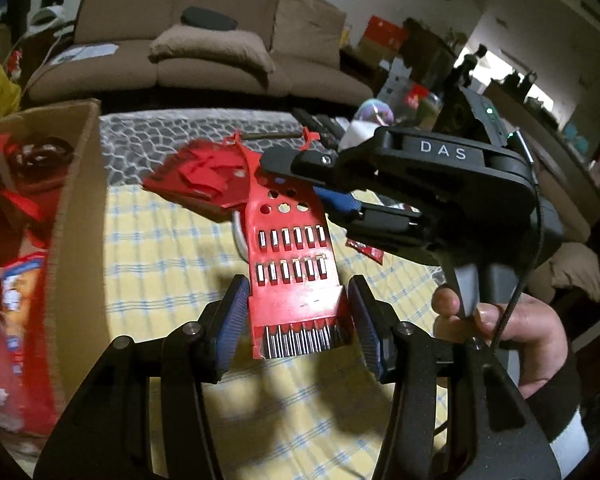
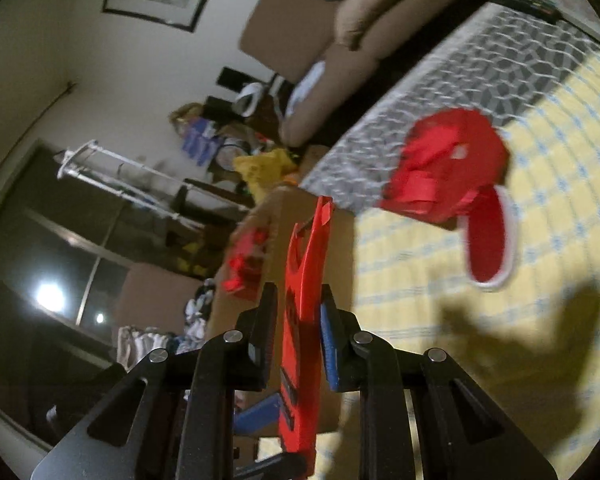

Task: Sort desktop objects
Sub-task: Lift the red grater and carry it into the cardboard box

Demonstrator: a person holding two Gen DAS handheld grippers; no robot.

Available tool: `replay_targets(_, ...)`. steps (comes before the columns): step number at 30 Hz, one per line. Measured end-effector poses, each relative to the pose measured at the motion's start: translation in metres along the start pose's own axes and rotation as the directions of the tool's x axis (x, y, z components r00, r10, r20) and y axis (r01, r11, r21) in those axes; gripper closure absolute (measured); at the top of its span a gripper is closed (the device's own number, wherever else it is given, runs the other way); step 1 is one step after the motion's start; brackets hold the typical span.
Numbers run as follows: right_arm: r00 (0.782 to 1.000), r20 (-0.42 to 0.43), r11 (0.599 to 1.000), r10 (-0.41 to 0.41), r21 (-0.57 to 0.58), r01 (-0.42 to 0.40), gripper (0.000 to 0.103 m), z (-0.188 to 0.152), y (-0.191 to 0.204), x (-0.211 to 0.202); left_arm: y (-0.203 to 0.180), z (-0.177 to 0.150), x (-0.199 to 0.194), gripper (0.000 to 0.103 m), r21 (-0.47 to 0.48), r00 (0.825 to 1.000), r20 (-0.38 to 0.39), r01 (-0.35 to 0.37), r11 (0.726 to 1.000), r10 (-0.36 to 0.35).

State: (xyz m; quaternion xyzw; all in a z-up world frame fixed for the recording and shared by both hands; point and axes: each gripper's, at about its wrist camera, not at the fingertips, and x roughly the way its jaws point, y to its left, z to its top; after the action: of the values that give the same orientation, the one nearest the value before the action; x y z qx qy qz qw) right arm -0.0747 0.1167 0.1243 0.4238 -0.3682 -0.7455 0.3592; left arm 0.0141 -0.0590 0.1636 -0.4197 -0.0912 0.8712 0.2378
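A red plastic grater (image 1: 290, 264) with metal blades hangs in the air above the yellow checked tablecloth (image 1: 160, 248). My right gripper (image 1: 296, 178) is shut on its upper end; in the right wrist view the grater (image 2: 302, 320) shows edge-on between the right gripper (image 2: 298, 328) pads. My left gripper (image 1: 298, 320) is open around the grater's lower end, with a small gap at each pad. A cardboard box (image 1: 76, 208) stands at the left and holds red items.
A red paper pile (image 1: 204, 176) and a red oval dish (image 2: 488, 236) lie on the table beyond the grater. A small red packet (image 1: 364, 250) lies to the right. A brown sofa (image 1: 204, 36) stands behind the table.
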Motion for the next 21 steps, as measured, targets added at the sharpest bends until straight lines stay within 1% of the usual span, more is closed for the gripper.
replay_targets(5,0.999,-0.036,0.998,0.040,-0.044,-0.042,0.082,-0.010,0.033,0.037,0.026,0.001,-0.033,0.055,-0.009,1.000,0.026,-0.015,1.000,0.015)
replay_targets(9,0.996,-0.071,0.996,0.062,-0.064,-0.067,0.082,-0.021,0.053,0.068,0.055,-0.003,-0.054,0.055,-0.043,0.999,0.043,-0.022,0.999,0.024)
replay_targets(11,0.994,-0.090,0.994,0.065,-0.076,-0.072,0.082,-0.026,0.059,0.082,0.071,-0.006,-0.061,0.055,-0.073,0.999,0.047,-0.014,0.997,0.017)
replay_targets(13,0.992,-0.111,0.994,0.056,-0.089,-0.066,0.082,-0.032,0.064,0.098,0.085,-0.009,-0.064,0.055,-0.095,0.999,0.042,-0.014,0.995,0.018)
replay_targets(16,0.990,-0.135,0.993,0.043,-0.105,-0.058,0.082,-0.042,0.065,0.114,0.101,-0.019,-0.064,0.055,-0.105,0.998,0.017,-0.056,0.993,0.058)
replay_targets(21,0.986,-0.166,0.990,0.004,-0.137,-0.027,0.081,-0.059,0.068,0.140,0.122,-0.026,-0.070,0.055,-0.126,0.995,-0.008,-0.097,0.987,0.097)
